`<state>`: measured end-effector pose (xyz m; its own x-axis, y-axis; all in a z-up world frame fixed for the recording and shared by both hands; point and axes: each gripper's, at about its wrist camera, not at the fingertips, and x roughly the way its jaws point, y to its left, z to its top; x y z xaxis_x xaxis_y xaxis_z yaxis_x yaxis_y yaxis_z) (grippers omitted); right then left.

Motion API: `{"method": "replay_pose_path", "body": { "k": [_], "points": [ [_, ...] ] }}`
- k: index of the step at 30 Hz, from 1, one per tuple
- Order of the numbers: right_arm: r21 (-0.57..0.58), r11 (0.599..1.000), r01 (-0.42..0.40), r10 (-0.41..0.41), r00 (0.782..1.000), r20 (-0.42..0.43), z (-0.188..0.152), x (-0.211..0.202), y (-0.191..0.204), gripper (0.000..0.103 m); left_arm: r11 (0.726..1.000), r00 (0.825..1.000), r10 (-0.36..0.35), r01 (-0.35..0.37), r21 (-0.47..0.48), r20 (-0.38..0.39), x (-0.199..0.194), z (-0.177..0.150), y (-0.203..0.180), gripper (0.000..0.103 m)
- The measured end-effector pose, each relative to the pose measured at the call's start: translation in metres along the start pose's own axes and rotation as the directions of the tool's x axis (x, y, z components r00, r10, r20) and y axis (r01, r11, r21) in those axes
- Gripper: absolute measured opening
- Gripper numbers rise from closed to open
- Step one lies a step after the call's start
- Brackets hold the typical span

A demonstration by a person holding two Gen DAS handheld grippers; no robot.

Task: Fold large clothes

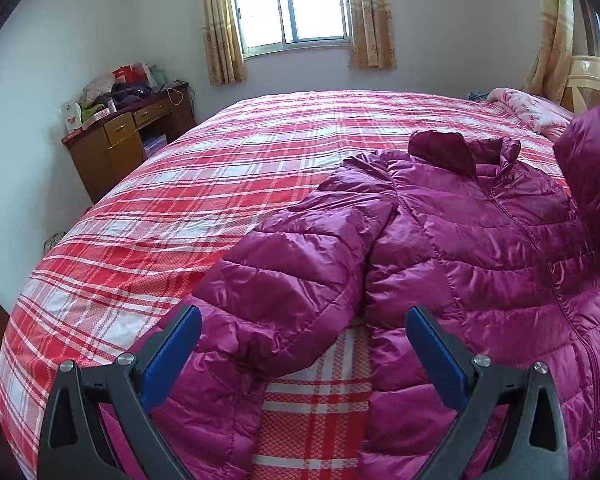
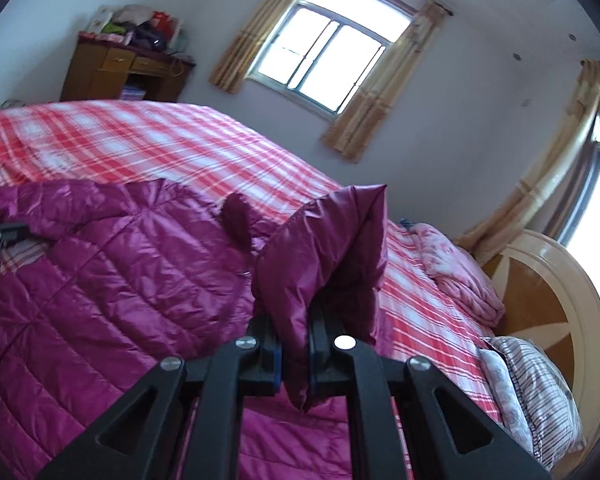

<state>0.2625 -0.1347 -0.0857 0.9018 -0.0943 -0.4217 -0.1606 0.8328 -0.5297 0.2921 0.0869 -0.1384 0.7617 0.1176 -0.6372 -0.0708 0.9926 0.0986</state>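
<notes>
Pinching glossy quilted jacket (image 2: 120,280) sleeve (image 2: 328,256), right gripper (image 2: 294,354) jaws

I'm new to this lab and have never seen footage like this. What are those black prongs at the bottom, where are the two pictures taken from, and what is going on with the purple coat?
The prongs are two-finger grippers that a person holds, one in each hand; no robot arm is involved. Each gripper carries a wide-angle camera that looks along its fingers, which is why the room bulges.

One picture comes from the left gripper. Its jaws stand open above the near sleeve of a purple puffer jacket, which lies spread on a bed with a red plaid cover.

The other picture comes from the right gripper. It is shut on the other sleeve and holds it up off the jacket, apparently to fold it. A pink quilt and a striped pillow lie near the headboard.
</notes>
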Motion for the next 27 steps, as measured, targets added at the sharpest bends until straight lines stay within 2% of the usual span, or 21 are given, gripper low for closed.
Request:
{"method": "replay_pose_path", "body": {
  "k": [5, 10, 13, 14, 15, 16, 18, 21, 24, 27],
  "points": [
    [-0.020, 0.998, -0.052, 0.051, 0.998, -0.048, -0.011, 0.017, 0.029, 0.010, 1.000, 1.000, 0.013, -0.013, 0.001, 0.002, 0.003, 0.004, 0.003, 0.102],
    [0.006, 0.995, -0.099, 0.099, 0.992, -0.082, -0.021, 0.030, 0.047, 0.010, 1.000, 1.000, 0.022, -0.022, 0.001, -0.001, 0.007, 0.006, 0.003, 0.102],
    [0.034, 0.988, -0.154, 0.157, 0.982, -0.108, -0.026, 0.036, 0.054, 0.013, 1.000, 1.000, 0.026, -0.026, 0.004, -0.006, 0.009, 0.006, 0.002, 0.102],
    [0.042, 0.984, -0.175, 0.179, 0.977, -0.114, -0.027, 0.037, 0.056, 0.017, 1.000, 1.000, 0.027, -0.027, 0.005, -0.007, 0.009, 0.006, 0.002, 0.102],
    [0.050, 0.978, -0.204, 0.209, 0.971, -0.120, -0.028, 0.037, 0.058, 0.034, 1.000, 1.000, 0.030, -0.030, 0.007, -0.005, 0.009, 0.006, 0.002, 0.102],
    [0.063, 0.969, -0.241, 0.246, 0.963, -0.111, -0.029, 0.032, 0.058, 0.056, 0.999, 0.999, 0.033, -0.033, 0.008, -0.004, 0.009, 0.007, 0.002, 0.102],
    [0.084, 0.949, -0.303, 0.308, 0.949, -0.062, -0.029, 0.015, 0.055, 0.067, 0.999, 0.999, 0.041, -0.041, 0.003, 0.000, 0.008, 0.008, 0.005, 0.102],
    [0.062, 0.930, -0.364, 0.364, 0.931, 0.004, -0.027, -0.017, 0.053, 0.067, 0.998, 0.998, 0.055, -0.055, -0.015, 0.001, 0.009, 0.011, 0.013, 0.102],
    [0.088, 0.901, -0.424, 0.417, 0.905, 0.084, -0.029, -0.044, 0.038, 0.067, 0.997, 0.998, 0.061, -0.061, -0.036, 0.000, 0.009, 0.015, 0.020, 0.102],
    [0.188, 0.904, -0.384, 0.376, 0.923, 0.077, -0.032, -0.040, 0.013, 0.061, 0.998, 0.999, 0.053, -0.053, -0.041, 0.011, 0.005, 0.019, 0.016, 0.102]
  ]
}}
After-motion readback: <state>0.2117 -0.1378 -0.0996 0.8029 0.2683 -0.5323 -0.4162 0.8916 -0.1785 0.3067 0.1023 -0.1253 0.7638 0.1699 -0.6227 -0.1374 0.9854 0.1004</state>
